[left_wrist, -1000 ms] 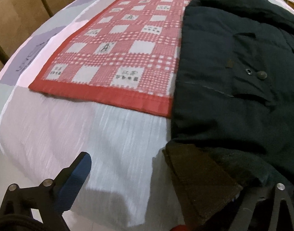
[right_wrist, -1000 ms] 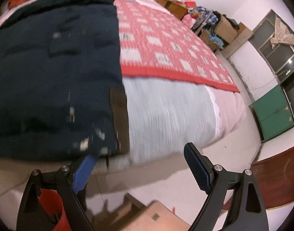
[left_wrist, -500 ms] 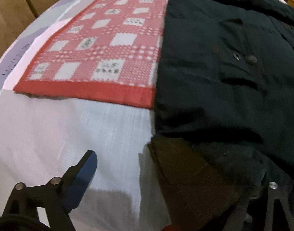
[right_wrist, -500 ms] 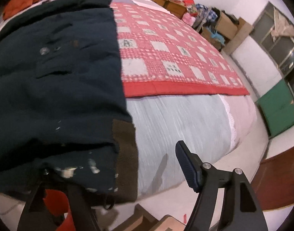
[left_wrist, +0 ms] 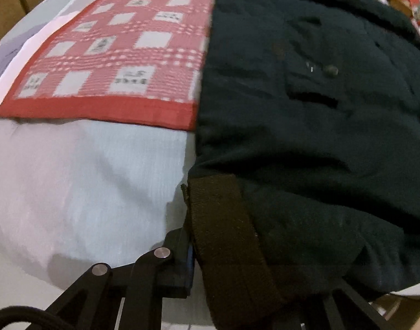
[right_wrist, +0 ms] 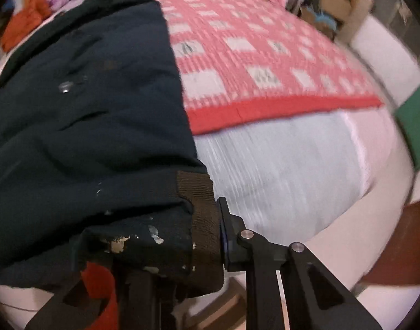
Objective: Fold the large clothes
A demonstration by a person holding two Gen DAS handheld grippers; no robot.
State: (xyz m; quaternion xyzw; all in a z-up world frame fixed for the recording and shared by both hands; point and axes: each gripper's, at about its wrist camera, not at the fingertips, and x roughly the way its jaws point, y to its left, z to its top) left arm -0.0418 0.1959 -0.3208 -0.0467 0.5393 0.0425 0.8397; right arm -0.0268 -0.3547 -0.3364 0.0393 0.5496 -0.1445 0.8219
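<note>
Both tools have just closed, left tool (left_wrist: 237,269) and right tool (right_wrist: 182,250) each clamped on the dark padded coat's (left_wrist: 306,126) brown ribbed hem corners, ready to fold it up the bed (left_wrist: 86,178).

The right claw (right_wrist: 207,244) at the bottom of the frame has just closed its jaws on the brown hem (right_wrist: 201,209) of the dark coat (right_wrist: 86,110), which fills the left half. The coat lies on a bed (right_wrist: 278,170), overlapping a red checked cloth (right_wrist: 265,55) in the upper right. An orange garment (right_wrist: 22,24) sits in the upper left corner.
</note>
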